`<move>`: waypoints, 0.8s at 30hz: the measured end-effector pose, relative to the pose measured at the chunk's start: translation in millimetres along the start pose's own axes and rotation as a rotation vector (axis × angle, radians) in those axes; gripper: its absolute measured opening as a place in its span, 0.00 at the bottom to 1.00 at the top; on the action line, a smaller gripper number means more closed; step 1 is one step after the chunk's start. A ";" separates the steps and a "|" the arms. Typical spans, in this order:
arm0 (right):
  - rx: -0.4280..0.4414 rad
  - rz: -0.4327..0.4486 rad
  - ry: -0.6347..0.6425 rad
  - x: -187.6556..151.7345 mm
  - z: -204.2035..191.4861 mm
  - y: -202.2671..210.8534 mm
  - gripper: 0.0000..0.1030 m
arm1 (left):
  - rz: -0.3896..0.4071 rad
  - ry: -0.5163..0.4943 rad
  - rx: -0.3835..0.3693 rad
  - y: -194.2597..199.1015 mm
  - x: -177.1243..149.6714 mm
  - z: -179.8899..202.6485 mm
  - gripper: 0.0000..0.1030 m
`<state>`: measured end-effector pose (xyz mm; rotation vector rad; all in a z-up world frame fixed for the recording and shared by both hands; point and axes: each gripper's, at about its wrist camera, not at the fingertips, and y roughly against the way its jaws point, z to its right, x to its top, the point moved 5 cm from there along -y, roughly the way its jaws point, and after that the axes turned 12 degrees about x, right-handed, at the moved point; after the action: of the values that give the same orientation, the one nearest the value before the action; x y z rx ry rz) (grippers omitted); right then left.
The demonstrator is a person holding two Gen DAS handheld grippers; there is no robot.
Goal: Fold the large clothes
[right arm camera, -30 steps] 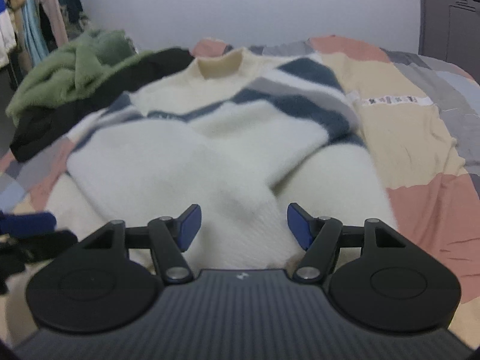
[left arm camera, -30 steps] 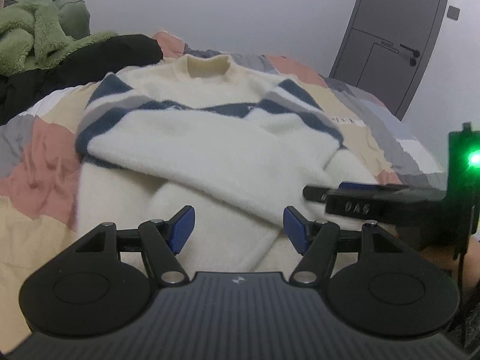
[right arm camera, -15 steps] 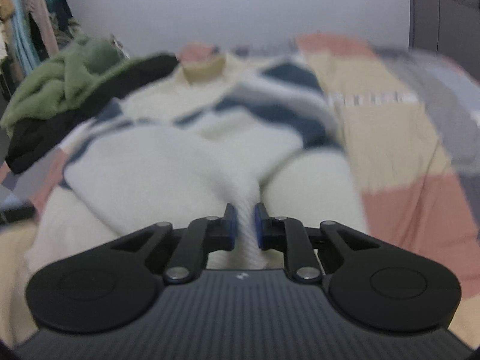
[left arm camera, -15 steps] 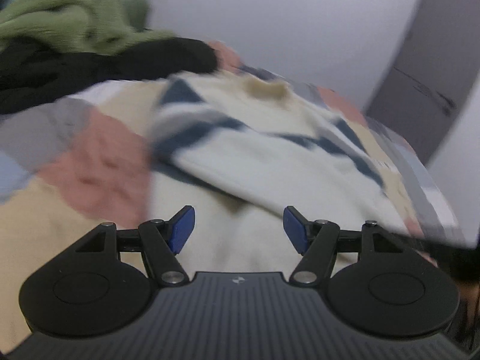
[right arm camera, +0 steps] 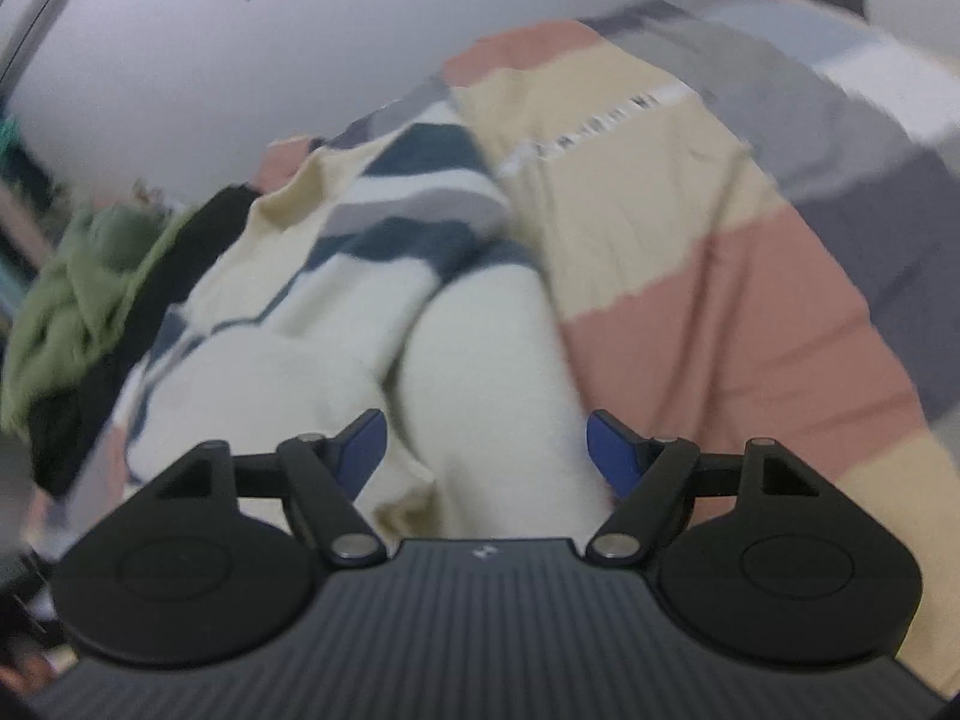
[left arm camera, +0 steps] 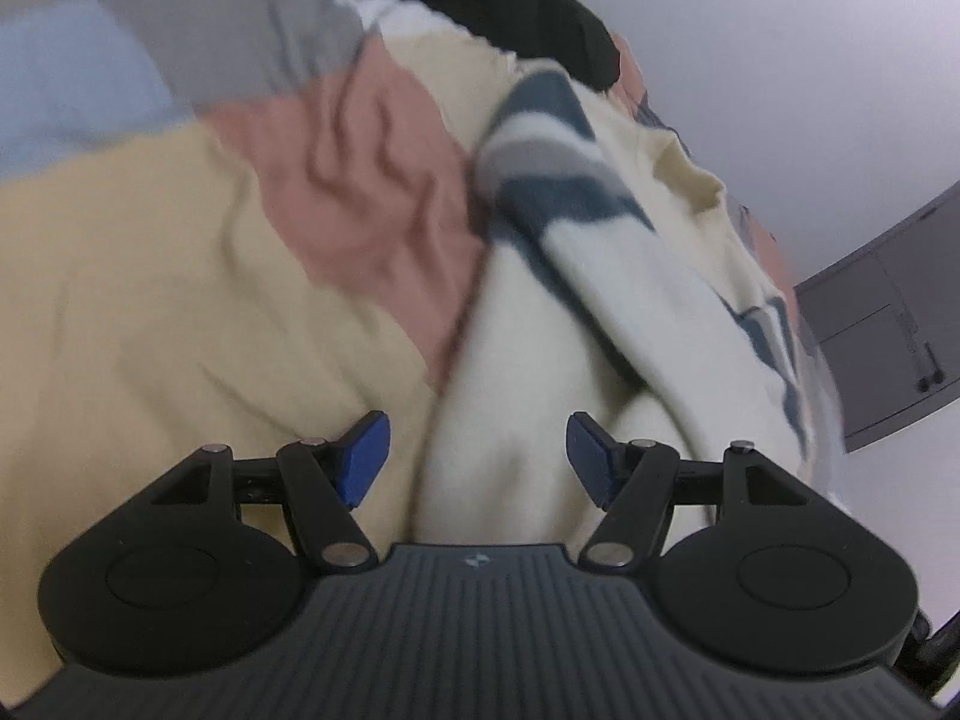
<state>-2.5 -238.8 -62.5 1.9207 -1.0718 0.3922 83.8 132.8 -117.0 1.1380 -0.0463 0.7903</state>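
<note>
Here, in the left wrist view, the left tool (left arm camera: 478, 456) stands spread, its blue pads apart and pressing on nothing. The cream sweater (left arm camera: 600, 312) with navy and grey stripes lies on the bed's patchwork quilt (left arm camera: 180, 276), and its left edge runs up from between the pads: the right pad is over the sweater's white body, the left pad over the quilt's yellow patch just beside that edge. One striped sleeve is folded across the sweater's front, slanting down toward the right pad. Beyond the sweater's collar end lies a black garment (left arm camera: 540, 18) with a bit of green fleece at the picture's top. A grey door (left arm camera: 888, 336) stands well to the right of the sweater. The whole picture is tilted and somewhat blurred.

In the right wrist view, the right tool (right arm camera: 486, 450) has just been opening and now stands spread, the pads clear of the cloth. A rounded fold of the sweater (right arm camera: 480, 372) rises between them, and its right edge sits just inside the right pad, with the quilt (right arm camera: 720, 312) showing pink and yellow patches past it. The striped shoulder and cream collar lie further up from the tool. To the left of the sweater are a heap of green fleece (right arm camera: 78, 300) and the black garment (right arm camera: 174, 252), touching the sweater's far side. This picture is tilted and blurred too.
</note>
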 end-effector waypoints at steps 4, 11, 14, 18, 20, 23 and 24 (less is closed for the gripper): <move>-0.033 0.013 -0.041 -0.9 12.1 1.6 0.73 | -0.103 0.071 -0.053 -9.2 -24.4 -0.8 0.68; 0.000 -0.070 -0.171 -9.8 31.6 -11.9 0.74 | -0.216 0.070 -0.199 5.0 -62.5 18.2 0.67; 0.089 -0.162 -0.275 -22.5 35.5 -22.0 0.75 | -0.267 0.021 -0.188 7.2 -84.4 28.3 0.67; 0.139 -0.194 -0.317 -32.7 31.1 -21.6 0.75 | -0.320 -0.018 -0.168 6.3 -105.8 37.2 0.67; 0.175 -0.217 -0.335 -38.6 26.2 -19.0 0.75 | -0.329 -0.030 -0.161 4.3 -109.4 41.1 0.67; 0.225 -0.241 -0.372 -54.5 16.4 -9.0 0.75 | -0.332 -0.032 -0.163 -1.0 -117.3 47.0 0.67; 0.233 -0.257 -0.378 -62.2 12.0 -5.9 0.75 | -0.331 -0.031 -0.158 -2.8 -118.6 46.9 0.67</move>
<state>-35.3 -214.3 -111.2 2.3721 -1.0286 0.0059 14.8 29.9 -147.4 0.9757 0.0525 0.4656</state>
